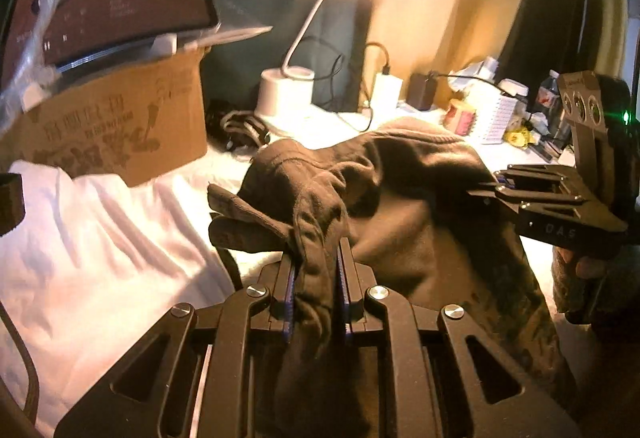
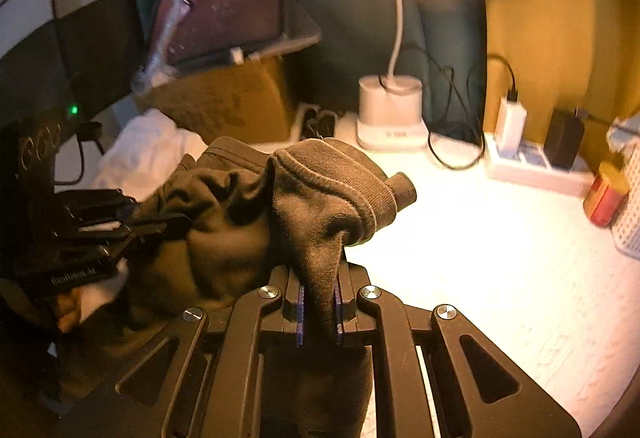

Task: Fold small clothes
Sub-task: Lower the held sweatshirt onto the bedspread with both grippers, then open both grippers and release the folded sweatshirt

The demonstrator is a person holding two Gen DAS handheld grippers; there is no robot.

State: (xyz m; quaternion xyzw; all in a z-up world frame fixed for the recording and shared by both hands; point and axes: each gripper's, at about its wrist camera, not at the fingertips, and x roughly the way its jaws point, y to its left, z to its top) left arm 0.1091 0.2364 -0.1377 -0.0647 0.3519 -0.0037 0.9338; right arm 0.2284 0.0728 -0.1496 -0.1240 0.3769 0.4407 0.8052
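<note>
A brown knit garment (image 1: 400,206) with ribbed cuffs hangs bunched between both grippers above the white tabletop (image 2: 480,258). My left gripper (image 1: 316,258) is shut on a gathered fold of it, the cloth running down between the pads. At the right of the left wrist view, my right gripper (image 1: 492,190) bites into the garment's other side. In the right wrist view my right gripper (image 2: 320,286) is shut on a fold just below a ribbed cuff (image 2: 340,186), and my left gripper (image 2: 132,218) holds the garment (image 2: 224,238) at the left.
A cardboard box (image 1: 120,126) with a dark red flat box on top stands back left, beside rumpled white cloth (image 1: 100,238). A lit white desk lamp (image 2: 390,110), cables, a power strip (image 2: 532,162), a red can (image 2: 604,198) and a white basket (image 1: 500,118) line the back.
</note>
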